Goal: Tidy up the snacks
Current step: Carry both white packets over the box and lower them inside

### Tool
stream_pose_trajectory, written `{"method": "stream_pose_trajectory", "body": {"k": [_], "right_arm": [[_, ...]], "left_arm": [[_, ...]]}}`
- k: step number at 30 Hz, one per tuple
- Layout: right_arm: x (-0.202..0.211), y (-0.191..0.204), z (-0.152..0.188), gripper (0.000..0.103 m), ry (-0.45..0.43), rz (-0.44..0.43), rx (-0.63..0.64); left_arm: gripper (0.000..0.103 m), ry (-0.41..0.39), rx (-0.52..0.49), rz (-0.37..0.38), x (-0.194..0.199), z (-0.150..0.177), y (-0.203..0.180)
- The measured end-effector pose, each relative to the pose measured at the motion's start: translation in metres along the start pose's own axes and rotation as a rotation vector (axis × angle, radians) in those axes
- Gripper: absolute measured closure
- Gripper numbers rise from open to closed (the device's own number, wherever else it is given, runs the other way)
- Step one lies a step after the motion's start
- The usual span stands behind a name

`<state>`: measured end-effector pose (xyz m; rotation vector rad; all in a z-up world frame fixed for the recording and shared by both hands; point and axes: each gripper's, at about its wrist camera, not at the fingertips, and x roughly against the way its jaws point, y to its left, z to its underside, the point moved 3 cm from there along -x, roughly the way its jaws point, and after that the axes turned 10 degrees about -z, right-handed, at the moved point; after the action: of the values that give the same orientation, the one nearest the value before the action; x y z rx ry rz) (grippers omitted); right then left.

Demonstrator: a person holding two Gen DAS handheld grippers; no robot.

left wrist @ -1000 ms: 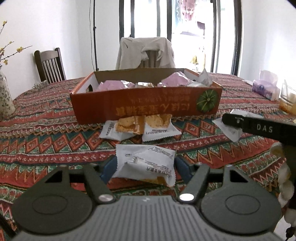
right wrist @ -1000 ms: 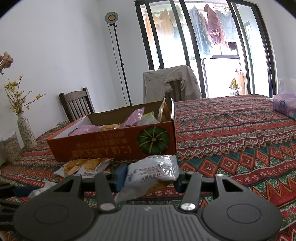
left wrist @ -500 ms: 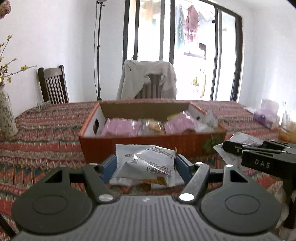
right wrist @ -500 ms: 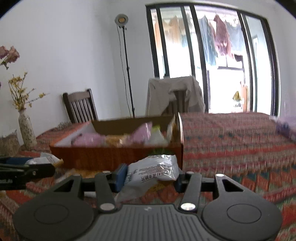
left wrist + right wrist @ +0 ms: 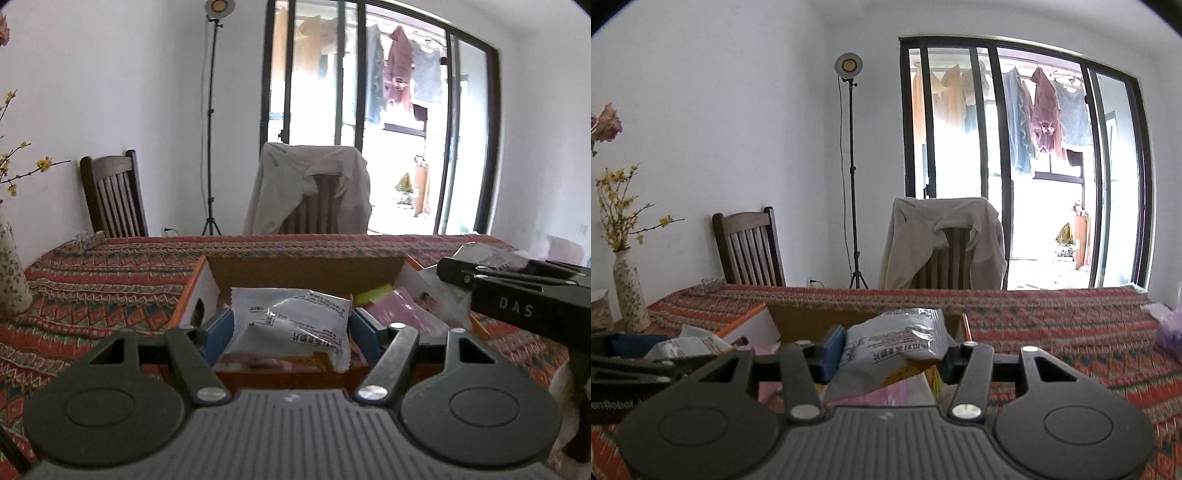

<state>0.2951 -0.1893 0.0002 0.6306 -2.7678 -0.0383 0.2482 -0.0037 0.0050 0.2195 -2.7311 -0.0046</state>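
Note:
My left gripper point(image 5: 291, 325) is shut on a white snack packet point(image 5: 295, 323), held over the near edge of the orange cardboard box point(image 5: 188, 291). Pink and yellow packets point(image 5: 395, 306) lie inside the box. My right gripper point(image 5: 890, 350) is shut on another white snack packet point(image 5: 897, 343), hanging above the box point(image 5: 966, 325) near its right end. Each gripper shows in the other's view: the right one point(image 5: 517, 291) at the right edge with its packet, the left one point(image 5: 639, 354) at the lower left.
The box sits on a table with a red patterned cloth point(image 5: 110, 280). A vase with yellow flowers point(image 5: 626, 288) stands at the left. Two chairs point(image 5: 114, 199) stand behind the table, one draped with a jacket point(image 5: 310, 188). A purple tissue pack point(image 5: 1171, 332) lies far right.
Both grippers have risen and moved forward with their packets, from in front of the box to over it. The loose packets on the cloth have dropped out of view.

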Motion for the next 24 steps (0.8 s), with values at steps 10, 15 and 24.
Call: {"method": "stream_pose_trajectory", "body": {"k": [10,15,24], "right_arm": [[-0.067,-0.006,-0.008,0.053,0.030,0.021,-0.046],[-0.084,-0.014,0.003,0.053,0.011,0.045,-0.071],[-0.097,-0.017,0.031,0.052,0.073,0.033,-0.051]], "left_arm": [[0.032,0.044,0.087,-0.075,-0.072,-0.021,0.008],[0.032,0.043,0.116,-0.101,-0.097,-0.019,0.010],[0.026,0.076,0.123,-0.065,-0.117,0.002,0.021]]}}
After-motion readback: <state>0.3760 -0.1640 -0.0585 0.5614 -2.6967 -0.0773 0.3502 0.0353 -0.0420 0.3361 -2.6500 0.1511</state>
